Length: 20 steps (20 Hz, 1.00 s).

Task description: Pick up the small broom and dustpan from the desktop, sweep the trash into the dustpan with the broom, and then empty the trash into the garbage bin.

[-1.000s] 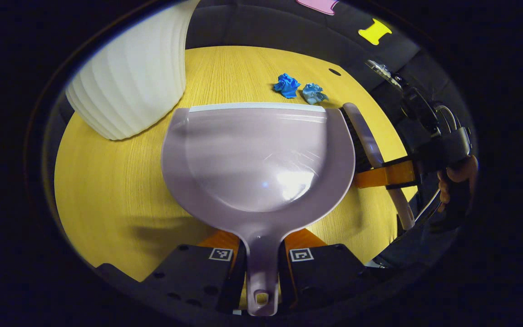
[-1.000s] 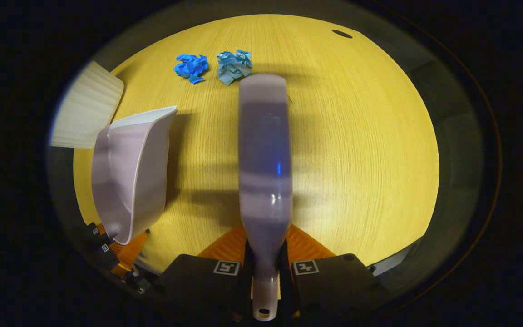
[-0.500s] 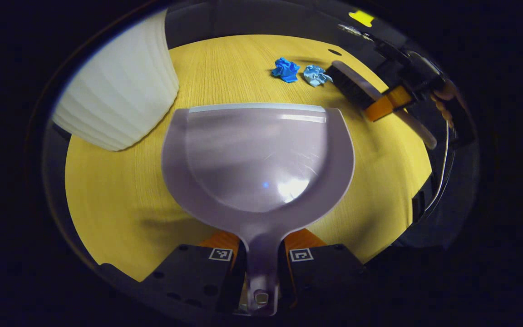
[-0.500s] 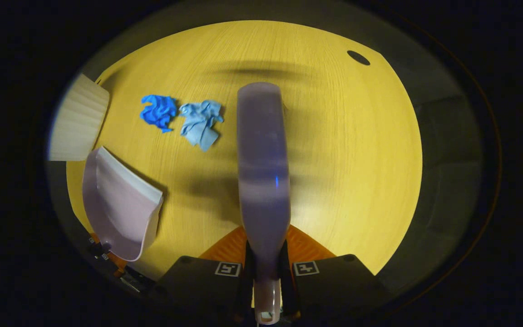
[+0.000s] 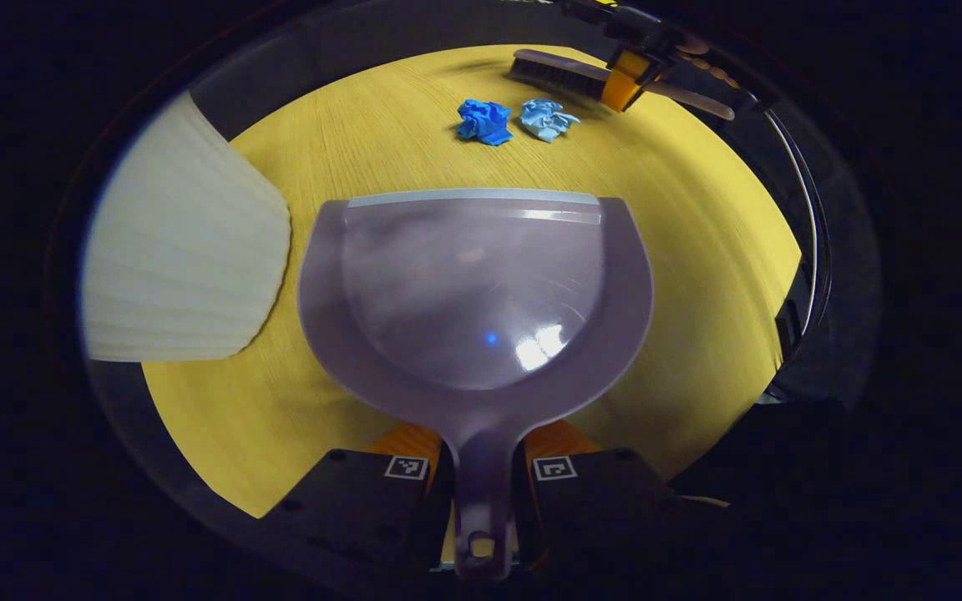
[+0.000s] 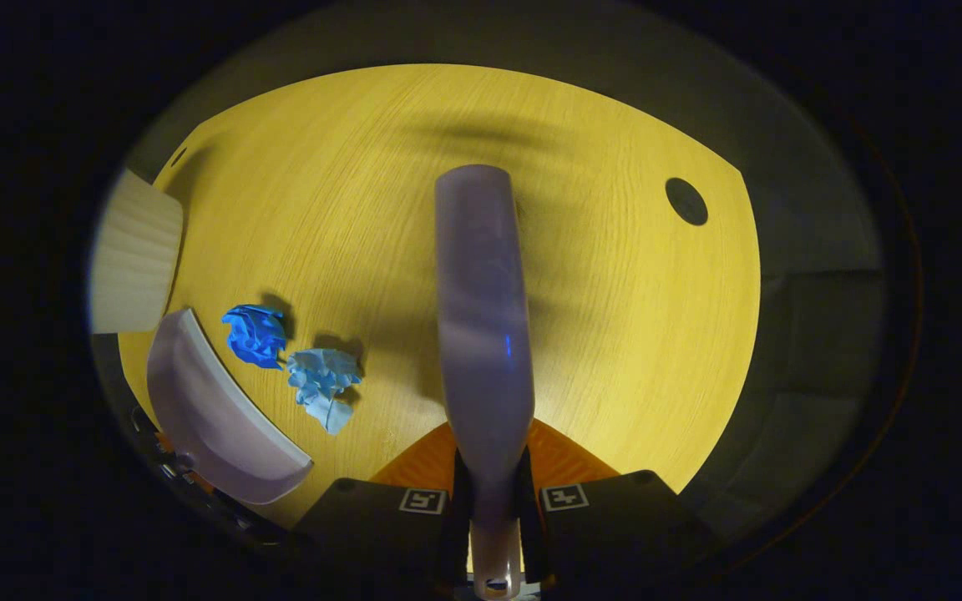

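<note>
My left gripper [image 5: 481, 467] is shut on the handle of the pale lilac dustpan [image 5: 473, 292], whose open lip faces two crumpled paper scraps, a dark blue one [image 5: 483, 121] and a light blue one [image 5: 548, 119]. Beyond the scraps, the small broom [image 5: 569, 75] hovers at the table's far side in my right gripper [image 5: 627, 71]. In the right gripper view, my right gripper [image 6: 493, 492] is shut on the broom's handle [image 6: 481, 317]; the dark blue scrap [image 6: 254, 334], the light blue scrap [image 6: 322, 384] and the dustpan [image 6: 214, 417] lie at lower left.
A white ribbed garbage bin [image 5: 180, 267] stands at the left of the yellow wooden tabletop [image 5: 698, 250], and shows as a white bin [image 6: 132, 255] at left in the right gripper view. A dark cable hole [image 6: 686, 200] is in the tabletop.
The right gripper has carried the broom from beside the dustpan to the far side of the scraps. The dustpan has drawn back a little from the scraps; the bin has shifted left in view.
</note>
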Each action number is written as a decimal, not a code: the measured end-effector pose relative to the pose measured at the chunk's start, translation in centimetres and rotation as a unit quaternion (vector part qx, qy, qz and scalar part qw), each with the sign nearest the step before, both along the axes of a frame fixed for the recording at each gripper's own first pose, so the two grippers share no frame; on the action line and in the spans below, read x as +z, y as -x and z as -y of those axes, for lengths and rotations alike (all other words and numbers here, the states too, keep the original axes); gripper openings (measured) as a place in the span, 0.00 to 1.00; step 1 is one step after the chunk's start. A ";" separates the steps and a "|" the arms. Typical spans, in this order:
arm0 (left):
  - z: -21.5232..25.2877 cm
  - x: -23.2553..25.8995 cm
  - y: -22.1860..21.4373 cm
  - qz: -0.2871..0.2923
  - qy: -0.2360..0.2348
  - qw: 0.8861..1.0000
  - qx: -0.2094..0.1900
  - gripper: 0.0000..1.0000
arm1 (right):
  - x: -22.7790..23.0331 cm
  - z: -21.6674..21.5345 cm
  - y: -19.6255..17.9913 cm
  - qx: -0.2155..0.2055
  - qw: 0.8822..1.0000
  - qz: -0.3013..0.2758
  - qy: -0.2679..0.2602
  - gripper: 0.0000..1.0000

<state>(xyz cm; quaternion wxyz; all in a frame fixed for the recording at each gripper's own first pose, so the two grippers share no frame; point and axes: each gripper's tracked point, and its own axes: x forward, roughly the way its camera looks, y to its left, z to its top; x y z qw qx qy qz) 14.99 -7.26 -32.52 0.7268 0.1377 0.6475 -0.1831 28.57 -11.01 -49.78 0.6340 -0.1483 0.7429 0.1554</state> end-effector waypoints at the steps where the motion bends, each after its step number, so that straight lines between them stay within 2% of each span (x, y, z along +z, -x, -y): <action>1: -0.1 -0.1 -0.3 -0.004 0.001 1.000 -0.002 0.29 | -0.3 -0.1 0.5 0.023 1.000 -0.006 -0.001 0.27; 3: -0.4 0.0 -0.8 -0.005 -0.003 1.000 -0.014 0.29 | -0.8 -0.2 1.6 0.092 0.996 -0.007 -0.002 0.27; 5: -0.7 0.1 -1.3 -0.007 -0.007 1.000 -0.026 0.29 | -0.6 -1.0 2.6 0.141 0.990 -0.021 -0.014 0.27; 10: -2.2 0.5 -3.8 -0.004 -0.012 0.996 -0.091 0.30 | 0.5 -4.7 5.1 0.214 0.973 -0.048 -0.065 0.27; 12: -2.7 0.6 -4.8 0.008 -0.026 0.993 -0.119 0.29 | 0.7 -5.7 6.5 0.257 0.961 -0.047 -0.086 0.27; 14: -2.5 0.5 -5.1 0.013 -0.029 0.990 -0.136 0.29 | 1.7 -6.0 7.6 0.289 0.949 -0.073 -0.099 0.28; 15: -2.4 0.2 -5.2 0.014 -0.027 0.990 -0.138 0.29 | 2.3 -6.0 7.0 0.303 0.943 -0.088 -0.105 0.27; 17: -2.6 0.1 -5.0 0.011 -0.012 0.991 -0.133 0.29 | 2.4 -5.9 7.1 0.304 0.941 -0.087 -0.123 0.28; 20: -3.2 1.0 -4.7 0.018 0.035 0.992 -0.118 0.29 | 2.1 -5.1 5.7 0.264 0.956 -0.077 -0.099 0.28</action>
